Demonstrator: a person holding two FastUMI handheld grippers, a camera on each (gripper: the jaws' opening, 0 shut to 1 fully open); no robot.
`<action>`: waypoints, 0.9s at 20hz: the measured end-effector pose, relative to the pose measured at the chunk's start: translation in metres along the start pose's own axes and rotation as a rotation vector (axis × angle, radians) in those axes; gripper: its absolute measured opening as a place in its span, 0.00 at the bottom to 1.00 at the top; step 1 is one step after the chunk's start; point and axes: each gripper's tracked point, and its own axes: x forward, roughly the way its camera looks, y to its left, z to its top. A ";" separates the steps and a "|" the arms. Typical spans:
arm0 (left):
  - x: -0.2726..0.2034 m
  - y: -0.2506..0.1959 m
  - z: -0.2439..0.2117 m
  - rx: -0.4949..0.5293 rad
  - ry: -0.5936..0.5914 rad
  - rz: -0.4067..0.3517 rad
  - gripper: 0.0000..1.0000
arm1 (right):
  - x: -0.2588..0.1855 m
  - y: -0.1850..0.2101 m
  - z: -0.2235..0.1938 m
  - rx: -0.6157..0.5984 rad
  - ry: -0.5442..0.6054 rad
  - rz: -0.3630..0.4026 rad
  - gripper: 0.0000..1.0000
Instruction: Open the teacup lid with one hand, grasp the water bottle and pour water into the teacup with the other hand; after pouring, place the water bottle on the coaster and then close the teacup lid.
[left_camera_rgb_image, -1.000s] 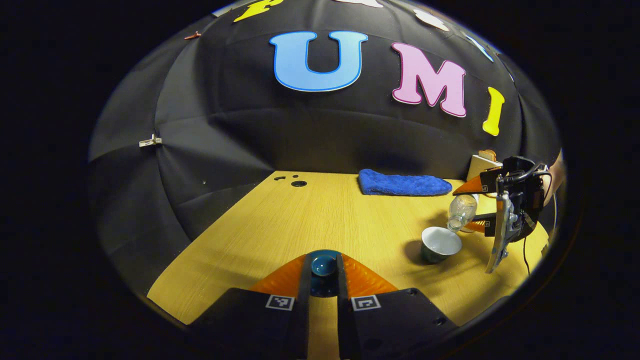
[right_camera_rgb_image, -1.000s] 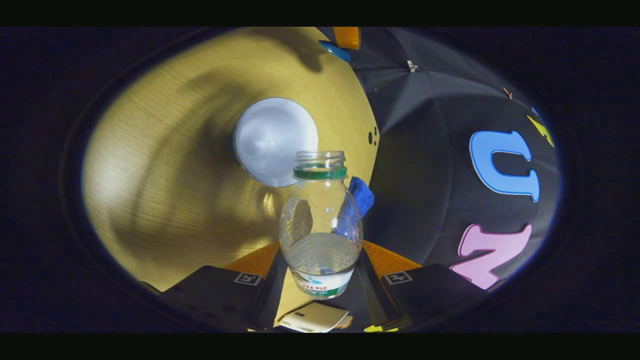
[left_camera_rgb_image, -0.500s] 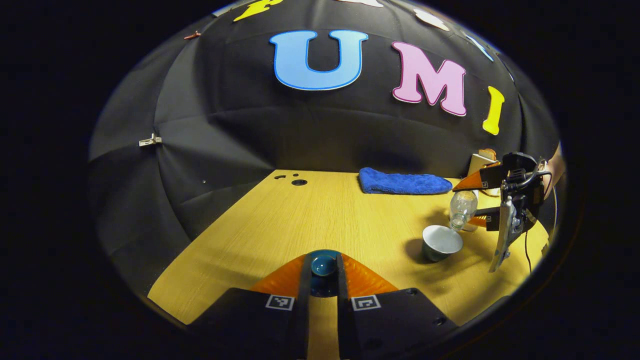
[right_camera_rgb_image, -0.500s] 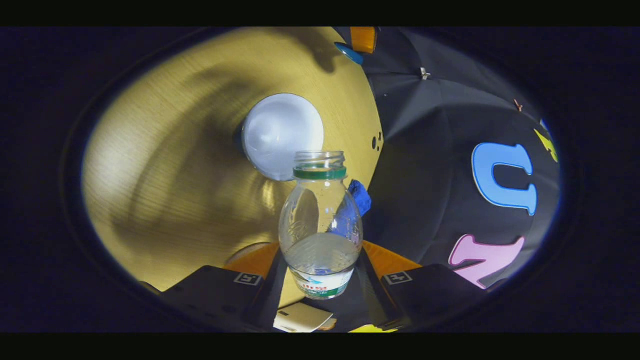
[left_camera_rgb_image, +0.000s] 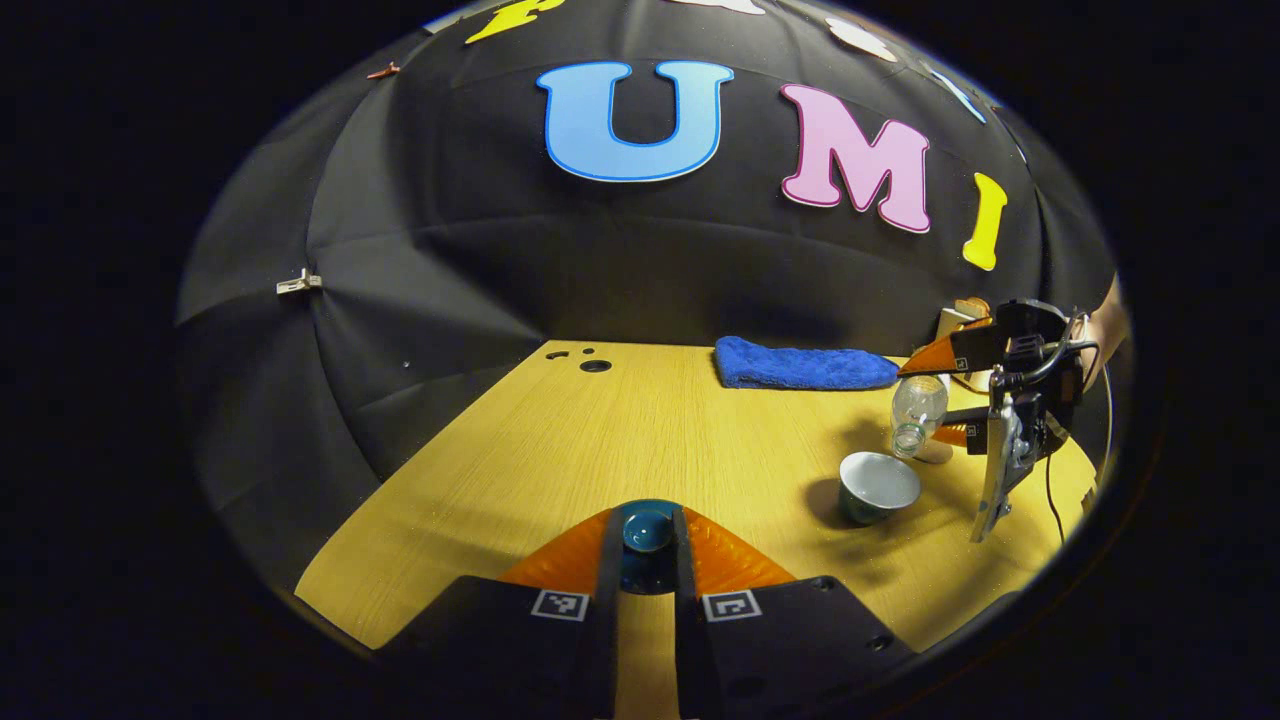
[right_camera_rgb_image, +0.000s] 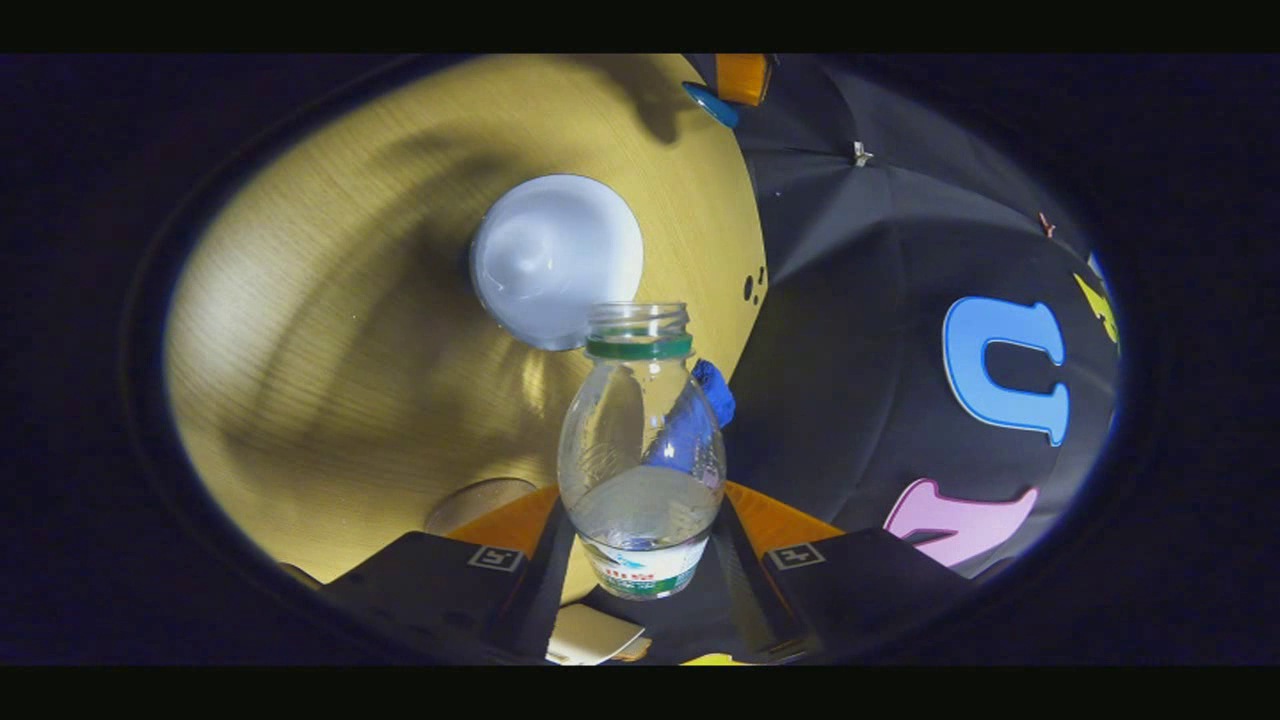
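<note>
Holding the lid (left_camera_rgb_image: 647, 529) clenched aside keeps the cup (left_camera_rgb_image: 878, 486) open, while the right tool (right_camera_rgb_image: 640, 560) grips the bottle (right_camera_rgb_image: 641, 450), tilted beside the cup on the bench (left_camera_rgb_image: 640, 430). Compared with a second ago, the bottle's mouth has drawn back from the cup, so pouring looks finished.

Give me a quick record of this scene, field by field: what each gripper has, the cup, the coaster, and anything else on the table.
left gripper: shut on the teacup lid, held above the table
right gripper: shut on the water bottle, tilted, mouth open, part full
teacup: uncovered, standing on the table
coaster: round, flat on the table, nothing on it
blue cloth: at the table's far edge
</note>
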 end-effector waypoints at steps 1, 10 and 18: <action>0.000 0.001 0.000 0.000 0.000 0.001 0.24 | 0.000 -0.001 0.000 -0.007 0.000 0.001 0.72; -0.001 0.004 -0.001 0.004 0.005 0.008 0.23 | 0.002 -0.008 0.005 -0.088 -0.028 -0.005 0.72; -0.002 0.005 -0.005 0.004 0.012 0.010 0.27 | 0.004 -0.011 0.002 -0.123 -0.022 -0.009 0.72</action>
